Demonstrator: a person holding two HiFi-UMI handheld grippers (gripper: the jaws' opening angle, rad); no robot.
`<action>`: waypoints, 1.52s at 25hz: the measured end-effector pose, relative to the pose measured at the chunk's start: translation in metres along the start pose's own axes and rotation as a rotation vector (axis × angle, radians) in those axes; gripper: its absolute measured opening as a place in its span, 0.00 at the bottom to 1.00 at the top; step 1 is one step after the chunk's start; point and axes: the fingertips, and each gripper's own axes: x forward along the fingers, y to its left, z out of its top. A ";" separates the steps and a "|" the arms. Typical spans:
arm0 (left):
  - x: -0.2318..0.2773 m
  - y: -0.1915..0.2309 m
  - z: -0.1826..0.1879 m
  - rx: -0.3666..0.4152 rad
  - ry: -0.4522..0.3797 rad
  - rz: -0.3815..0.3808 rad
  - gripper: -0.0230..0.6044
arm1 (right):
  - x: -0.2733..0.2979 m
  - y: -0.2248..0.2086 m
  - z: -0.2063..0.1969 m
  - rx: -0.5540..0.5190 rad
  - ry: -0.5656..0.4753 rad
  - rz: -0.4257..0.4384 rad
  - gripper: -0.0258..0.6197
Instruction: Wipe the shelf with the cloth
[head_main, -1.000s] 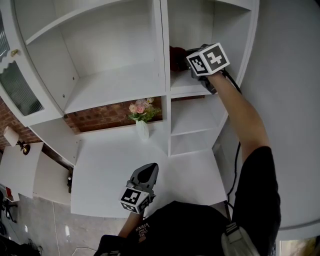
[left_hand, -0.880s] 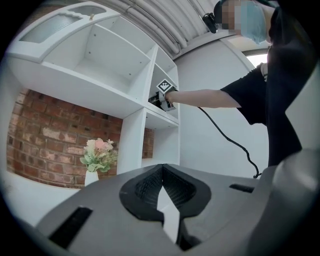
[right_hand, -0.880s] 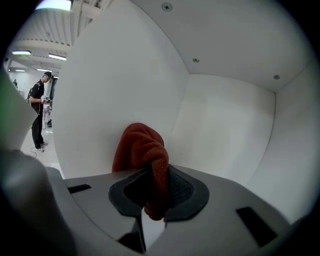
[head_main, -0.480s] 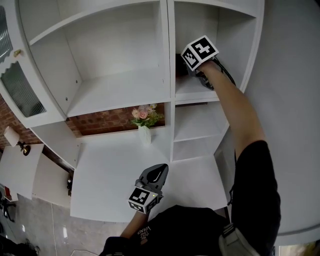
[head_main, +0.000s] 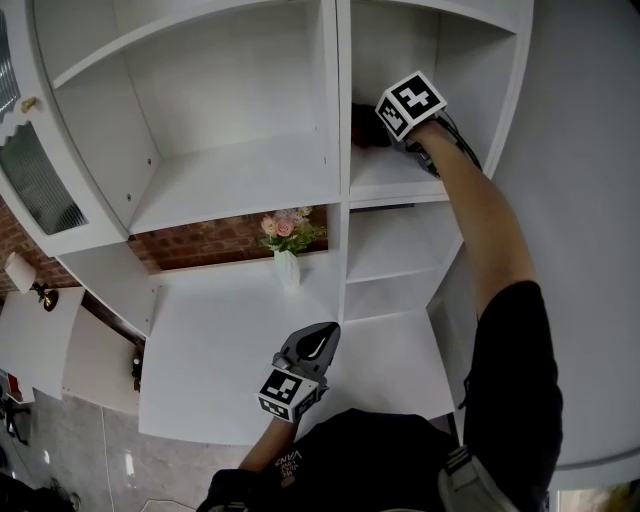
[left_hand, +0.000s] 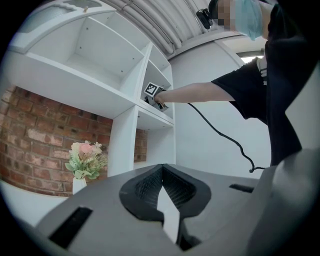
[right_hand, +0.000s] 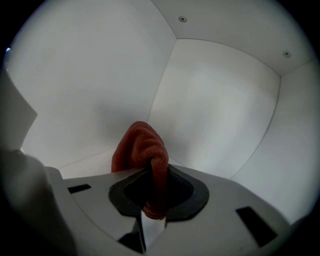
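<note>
Flowers (head_main: 285, 228) stand in their vase against the brick at the left, well clear of the work. Just right of them and lower, the left gripper (head_main: 315, 342) hangs idle over the desk (head_main: 220, 340), jaws pressed together on nothing, much where it was a second ago.

Further right, up in the narrow bay past the divider (head_main: 343, 100), the red cloth (head_main: 360, 125) sits on the shelf (head_main: 390, 180), close to the divider. The right gripper (head_main: 380, 130) pinches a fold of it; its own view shows the fabric bunched between the closed jaws (right_hand: 152, 180) and bulging out ahead toward the back corner.

Over the last second this gripper slid left toward the divider, then came a little way back right. That reads as a wiping stroke across the board, so the task looks well under way. The near edge and right side of this shelf probably still need passes.
</note>
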 end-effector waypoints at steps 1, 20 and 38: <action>0.002 -0.001 0.000 -0.001 0.000 -0.007 0.05 | -0.002 -0.007 -0.005 0.003 0.010 -0.020 0.13; 0.009 -0.018 -0.005 -0.016 0.011 -0.079 0.05 | -0.042 -0.074 -0.043 -0.216 0.337 -0.456 0.13; 0.002 -0.054 -0.008 -0.001 0.034 -0.141 0.05 | -0.060 0.066 0.012 -0.145 -0.027 -0.019 0.13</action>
